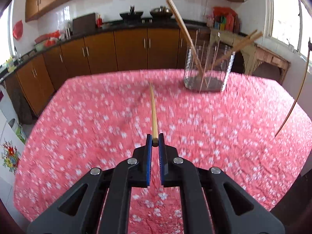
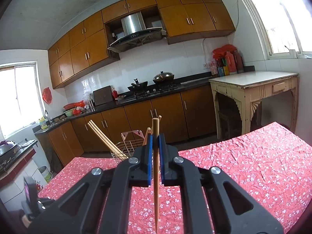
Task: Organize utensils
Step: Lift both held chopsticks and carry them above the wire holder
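Observation:
My left gripper (image 1: 155, 141) is shut on the thick end of a wooden chopstick (image 1: 153, 113) that points away over the pink floral tablecloth (image 1: 87, 126). A wire utensil holder (image 1: 207, 66) stands at the table's far right with several chopsticks (image 1: 180, 23) leaning in it. In the right wrist view my right gripper (image 2: 155, 142) is shut on another chopstick (image 2: 155, 175), held upright, its thin tip hanging down below the jaws. Behind that gripper the holder (image 2: 126, 146) shows partly hidden, with chopsticks (image 2: 101, 136) leaning left.
A thin curved stick (image 1: 296, 97) crosses the right edge of the left wrist view. Brown kitchen cabinets (image 1: 128, 48) and a dark counter run behind the table. A cream side table (image 2: 253, 89) stands at the right by a window.

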Demonstrator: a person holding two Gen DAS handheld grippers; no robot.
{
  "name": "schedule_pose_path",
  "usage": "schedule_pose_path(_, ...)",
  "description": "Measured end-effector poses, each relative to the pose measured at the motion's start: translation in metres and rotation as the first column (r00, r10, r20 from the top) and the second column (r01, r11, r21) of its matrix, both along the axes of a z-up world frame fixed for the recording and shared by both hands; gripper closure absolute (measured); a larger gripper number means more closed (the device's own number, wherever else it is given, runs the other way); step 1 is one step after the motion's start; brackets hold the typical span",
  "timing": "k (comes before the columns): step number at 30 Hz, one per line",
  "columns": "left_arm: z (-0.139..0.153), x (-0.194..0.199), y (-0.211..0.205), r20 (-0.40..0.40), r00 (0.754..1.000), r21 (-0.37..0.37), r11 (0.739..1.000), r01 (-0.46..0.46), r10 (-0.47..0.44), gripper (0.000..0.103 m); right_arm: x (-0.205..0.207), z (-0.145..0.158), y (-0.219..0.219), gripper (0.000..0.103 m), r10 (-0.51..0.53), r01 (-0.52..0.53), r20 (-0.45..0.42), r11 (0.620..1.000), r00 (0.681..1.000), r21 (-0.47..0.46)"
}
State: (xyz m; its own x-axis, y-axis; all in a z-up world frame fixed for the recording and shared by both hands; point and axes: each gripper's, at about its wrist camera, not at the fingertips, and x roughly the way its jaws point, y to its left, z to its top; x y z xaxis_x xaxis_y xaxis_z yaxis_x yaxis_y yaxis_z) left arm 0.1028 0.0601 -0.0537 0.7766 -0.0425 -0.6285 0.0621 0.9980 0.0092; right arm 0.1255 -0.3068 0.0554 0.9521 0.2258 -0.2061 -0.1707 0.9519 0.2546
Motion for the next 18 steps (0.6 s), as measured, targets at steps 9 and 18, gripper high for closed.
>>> schedule_pose_path(9, 0.080, 0.012, 0.006, 0.217, 0.976, -0.024, 0.999, -0.028, 0.032, 0.097, 0.006, 0.010, 0.014, 0.096, 0.025, -0.025, 0.028, 1.000, 0.999, -0.017)
schedule_pose_path(18, 0.124, 0.042, 0.001, 0.297, 0.954, -0.043, 0.998, -0.036, 0.047, 0.097, 0.020, 0.018, 0.029, 0.096, 0.049, -0.047, 0.042, 0.998, 0.998, -0.036)
